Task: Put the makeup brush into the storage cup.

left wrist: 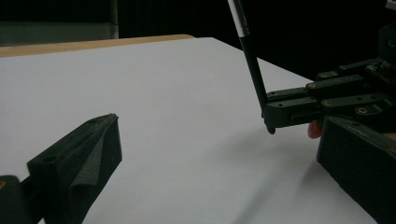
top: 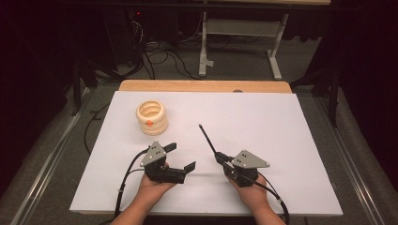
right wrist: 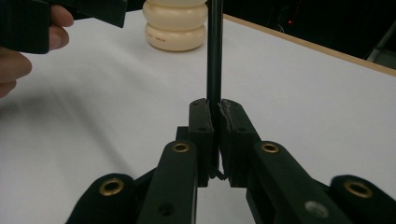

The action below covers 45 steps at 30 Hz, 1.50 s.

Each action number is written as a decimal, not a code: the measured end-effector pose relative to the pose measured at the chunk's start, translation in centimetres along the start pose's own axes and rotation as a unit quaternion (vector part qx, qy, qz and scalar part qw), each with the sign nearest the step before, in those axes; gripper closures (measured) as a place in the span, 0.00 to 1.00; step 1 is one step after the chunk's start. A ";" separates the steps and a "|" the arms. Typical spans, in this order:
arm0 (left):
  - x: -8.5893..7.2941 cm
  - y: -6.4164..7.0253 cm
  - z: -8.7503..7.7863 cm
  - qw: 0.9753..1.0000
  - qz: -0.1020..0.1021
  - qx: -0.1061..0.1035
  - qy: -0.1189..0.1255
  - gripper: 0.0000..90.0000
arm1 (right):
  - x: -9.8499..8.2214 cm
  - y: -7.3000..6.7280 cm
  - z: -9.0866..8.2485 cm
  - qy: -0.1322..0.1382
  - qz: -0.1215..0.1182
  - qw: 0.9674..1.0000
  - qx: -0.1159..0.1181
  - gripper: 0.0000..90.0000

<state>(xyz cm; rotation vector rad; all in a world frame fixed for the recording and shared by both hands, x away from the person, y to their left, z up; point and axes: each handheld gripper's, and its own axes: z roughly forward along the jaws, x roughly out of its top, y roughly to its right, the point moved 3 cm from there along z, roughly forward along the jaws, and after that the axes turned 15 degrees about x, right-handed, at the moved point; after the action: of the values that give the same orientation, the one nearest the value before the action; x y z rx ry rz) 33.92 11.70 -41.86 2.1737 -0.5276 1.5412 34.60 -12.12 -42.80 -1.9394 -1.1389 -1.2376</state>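
Pinched a thin black rod (right wrist: 214, 56) between the pressed-together jaws of the right gripper (top: 220, 158), shaft slanting toward eleven o'clock over the white tabletop (top: 263, 122). Held the left gripper (top: 180, 157) low, jaws spread, pointing toward three o'clock. Caught a cream ribbed ring-shaped pot (top: 151, 117) at ten o'clock; right gripper view revealed its side lettering.
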 end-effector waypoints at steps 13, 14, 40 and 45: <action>0.1 0.0 -0.1 1.000 -0.002 -0.002 0.000 0.01 | 0.3 -1.3 1.3 -0.002 -0.010 1.000 0.020 0.96; 0.1 0.0 -0.1 1.000 -0.002 -0.002 0.000 0.01 | 0.3 -1.3 1.3 -0.002 -0.010 1.000 0.020 0.96; 0.1 0.1 -0.2 1.000 -0.022 -0.020 0.001 0.04 | 0.0 -3.1 2.2 -0.014 -0.026 0.998 0.048 0.96; 0.2 -0.1 -0.2 0.999 -0.031 -0.023 0.003 0.05 | -0.1 -3.3 2.3 -0.015 -0.028 0.998 0.051 0.96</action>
<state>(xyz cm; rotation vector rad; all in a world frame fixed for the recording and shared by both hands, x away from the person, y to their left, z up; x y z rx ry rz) 33.84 11.87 -41.64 2.1305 -0.4856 1.4871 32.65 -8.70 -43.80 -1.8680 -1.2551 -1.1595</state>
